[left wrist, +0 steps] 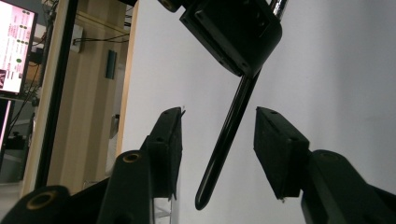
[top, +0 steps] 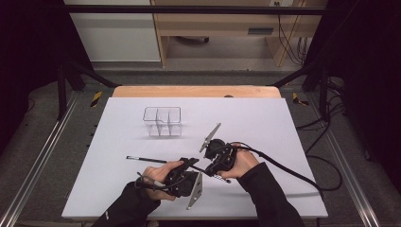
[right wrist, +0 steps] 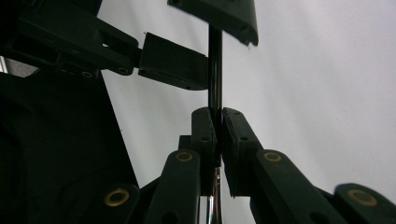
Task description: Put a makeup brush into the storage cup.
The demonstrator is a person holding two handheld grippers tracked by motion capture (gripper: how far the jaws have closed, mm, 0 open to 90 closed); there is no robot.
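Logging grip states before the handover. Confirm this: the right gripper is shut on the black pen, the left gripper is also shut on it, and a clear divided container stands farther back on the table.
One thing is wrong: the left gripper is not shut on the black pen. In the left gripper view its jaws stand apart on either side of the pen, with gaps. The right gripper is shut on the pen, and the clear divided container stands farther back on the table.
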